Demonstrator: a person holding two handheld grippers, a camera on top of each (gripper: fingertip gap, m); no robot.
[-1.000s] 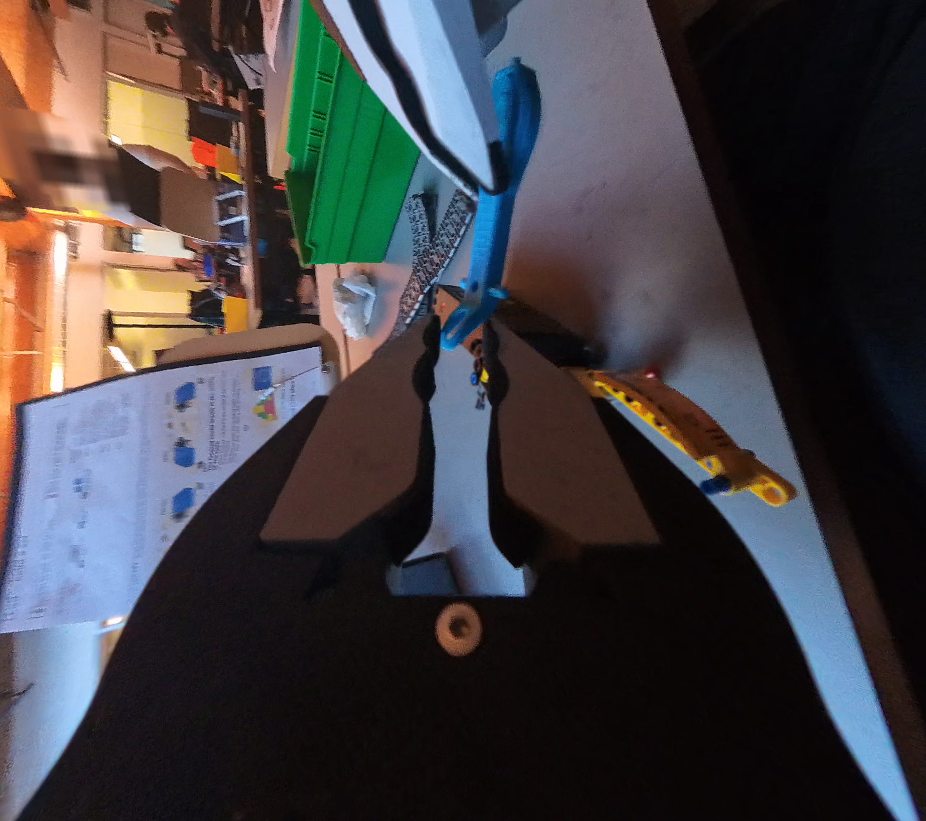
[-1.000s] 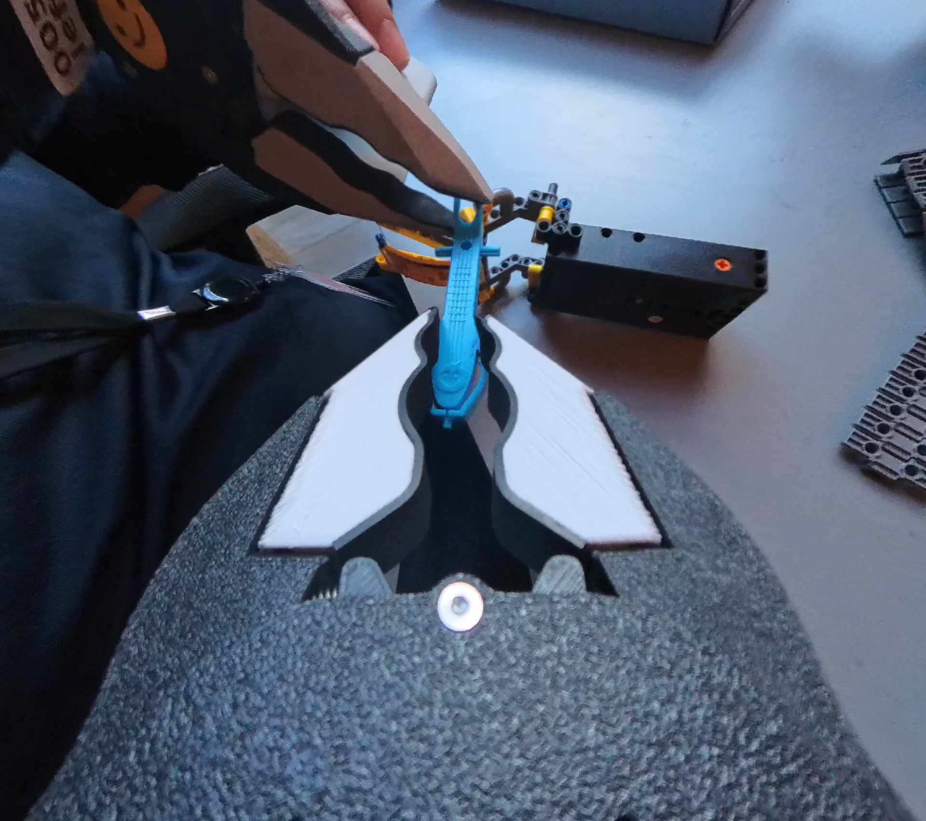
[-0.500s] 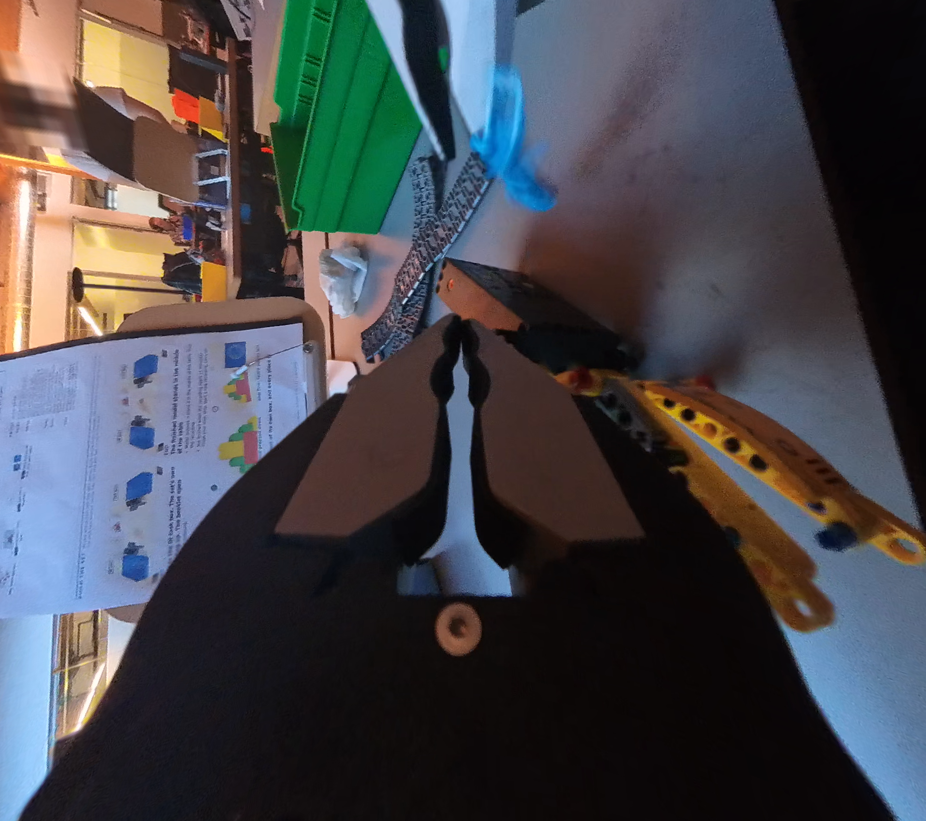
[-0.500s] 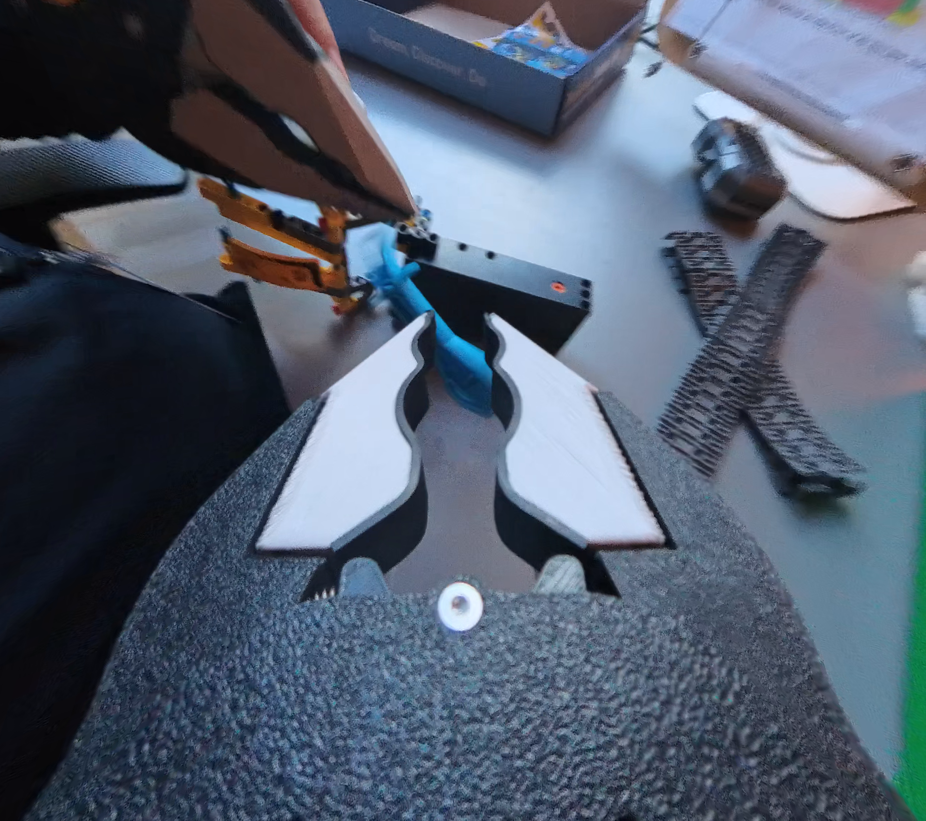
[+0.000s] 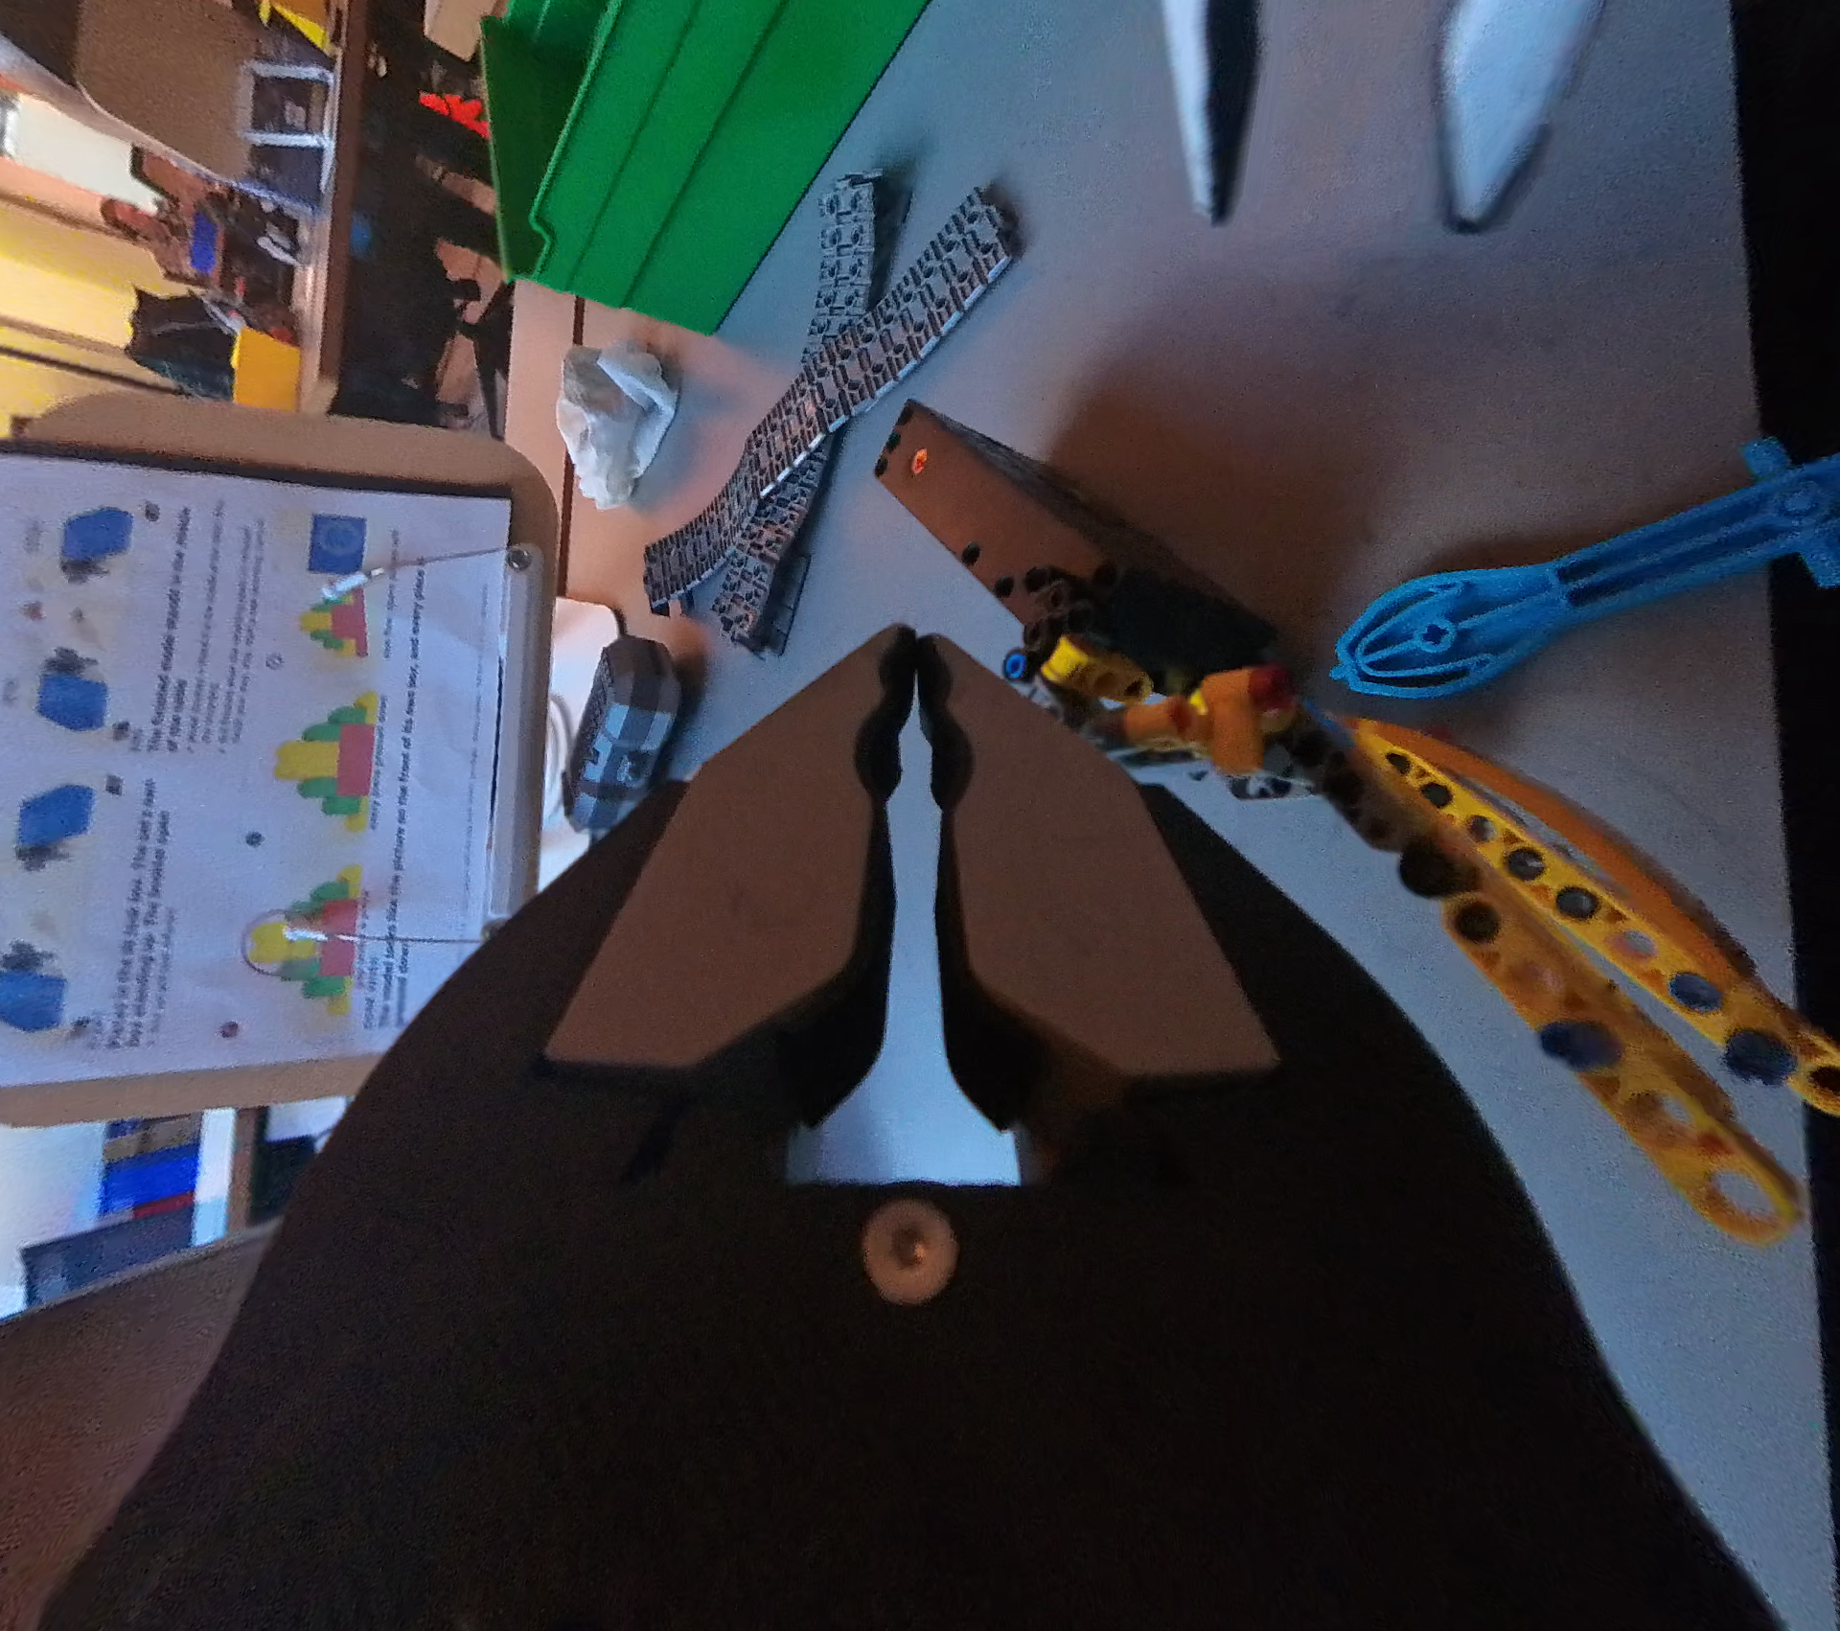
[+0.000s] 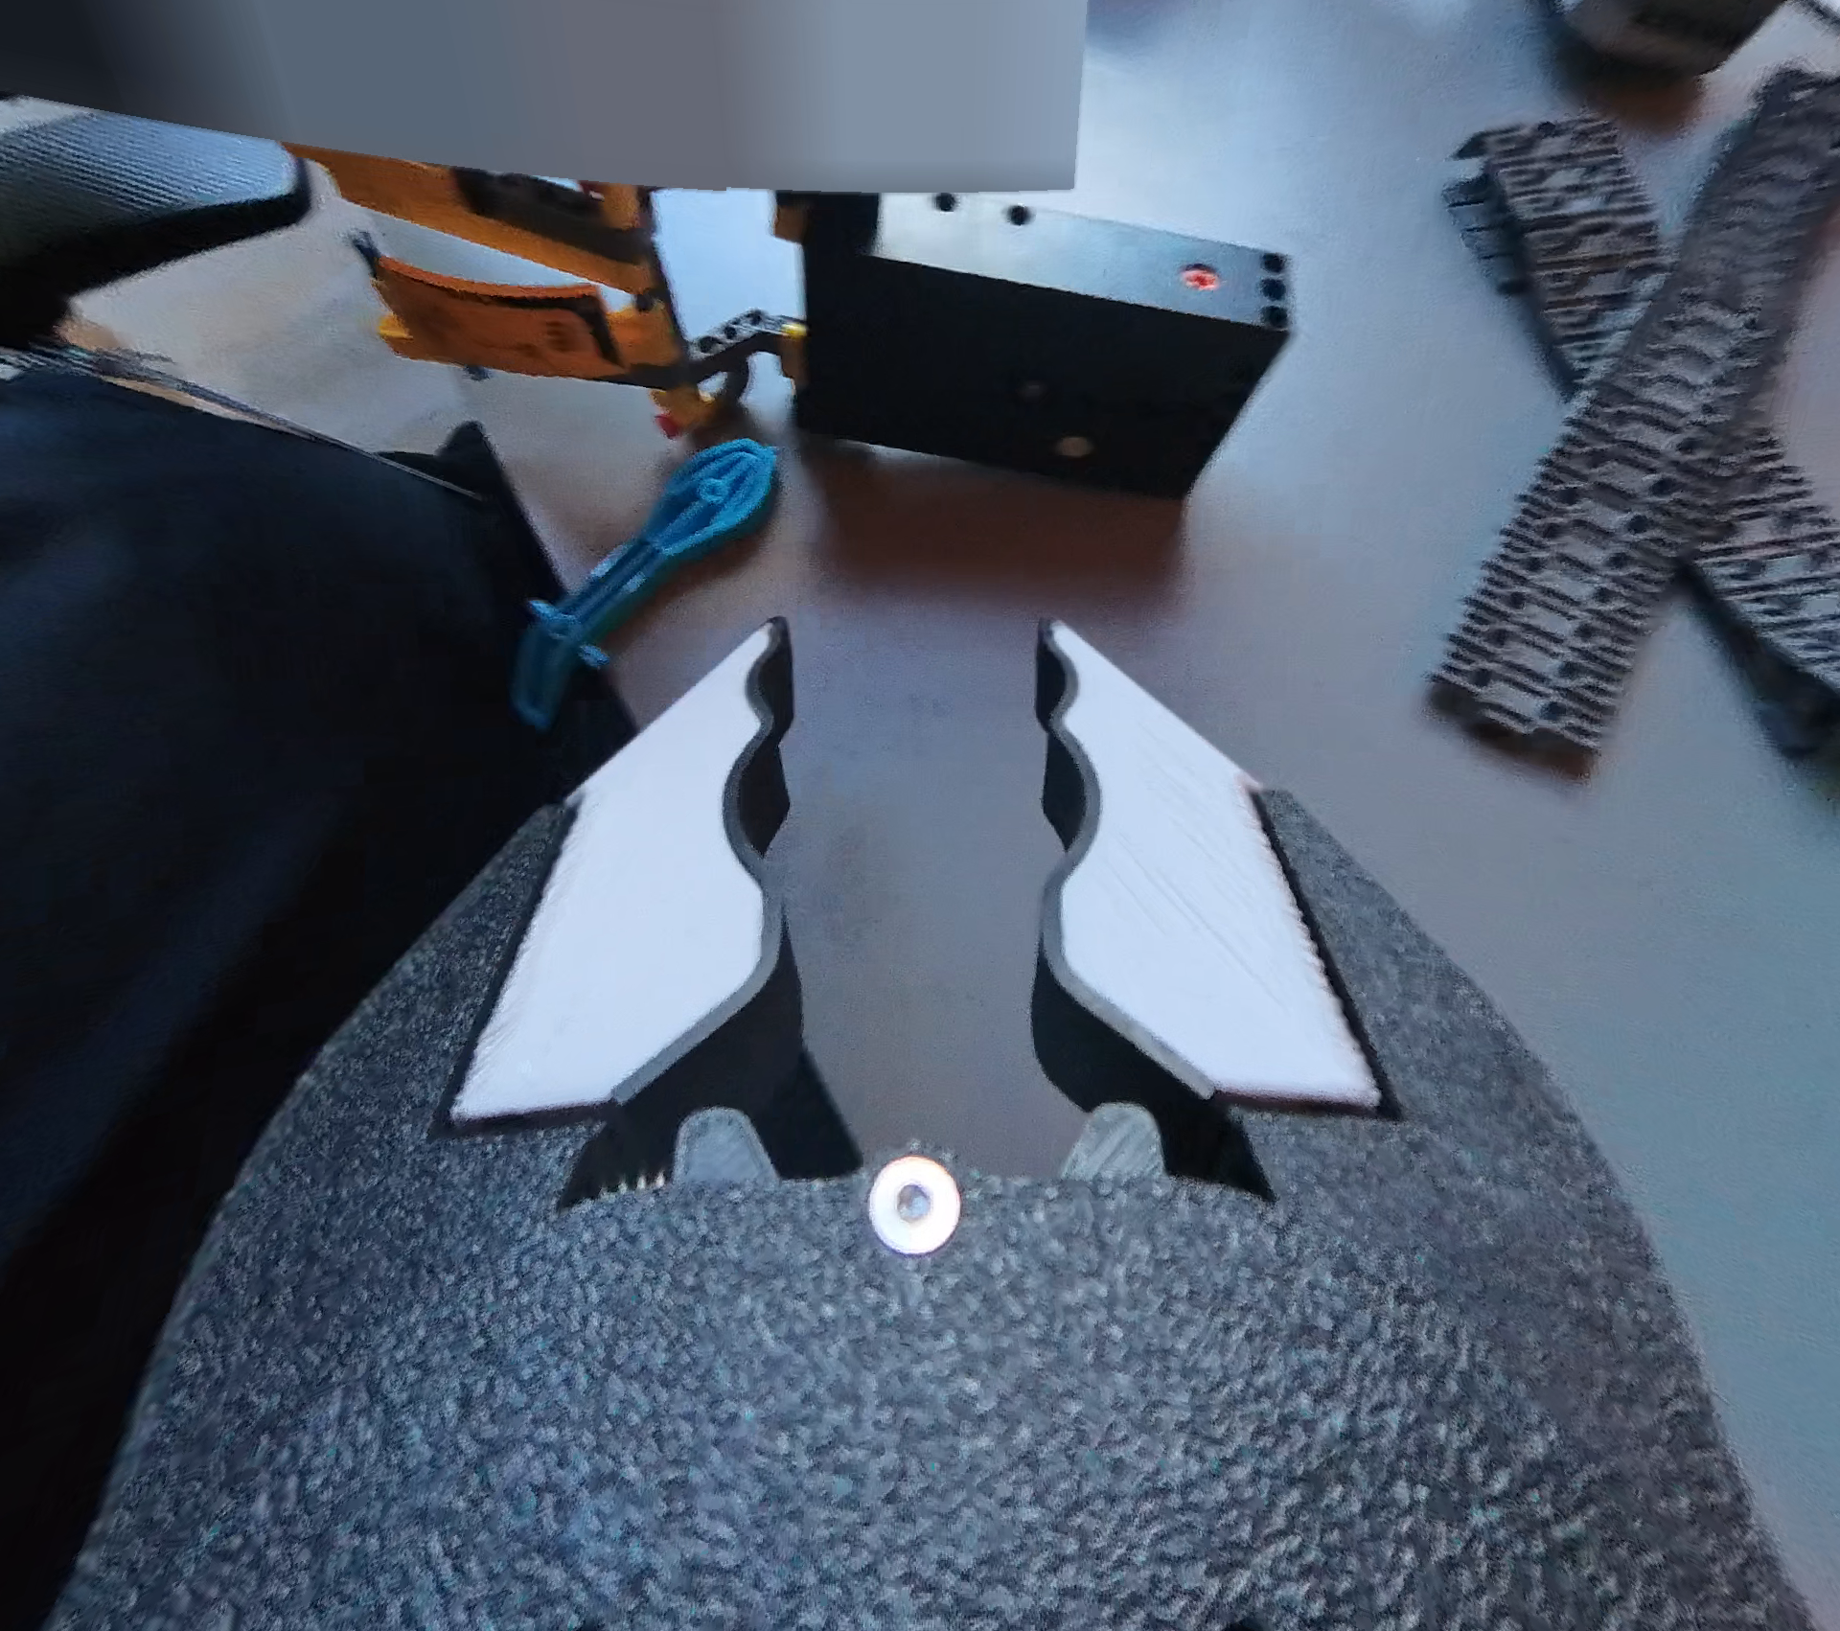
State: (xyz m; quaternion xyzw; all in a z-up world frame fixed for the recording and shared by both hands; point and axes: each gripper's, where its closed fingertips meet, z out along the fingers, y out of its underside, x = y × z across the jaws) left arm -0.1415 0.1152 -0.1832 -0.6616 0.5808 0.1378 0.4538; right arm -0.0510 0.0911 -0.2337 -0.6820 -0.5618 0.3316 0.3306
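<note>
Right gripper (image 6: 911, 637): jaws stand wide apart with nothing between them, only bare table (image 6: 1394, 886) showing in the gap. It hangs above the surface and touches no item.

Left gripper (image 5: 916, 667): fingertips meet. No object is visible between them. The yellow connector end of the brick assembly sits just beside its tips at three o'clock. Contact cannot be confirmed from either view.

Items near the right gripper, by its own view:
- Blue plastic piece (image 6: 697, 518), with a caged oval head and a slim handle, lies flat on the table at ten o'clock, free of both grippers. Its handle runs toward the table edge and a dark garment.
- Black rectangular block (image 6: 1035, 359) with pin holes stands at twelve o'clock, near the tips but apart from them.
- Yellow-orange perforated beams (image 6: 518, 309) are joined to the block's left end, at eleven o'clock.
- Two black track strips (image 6: 1643, 428) lie crossed at two o'clock, well apart from the gripper.

Further items, by the left view:
- Printed sheet on a board (image 5: 249, 767), at nine o'clock.
- Dark faceted object (image 5: 622, 727) between the sheet and the fingers.
- Crumpled white wrapper (image 5: 617, 418), at eleven o'clock.
- Green plastic bin (image 5: 757, 40) beyond the tracks, at twelve o'clock.

The blue piece lies separate from the block-and-beam assembly, its head near the joint but not attached.
</note>
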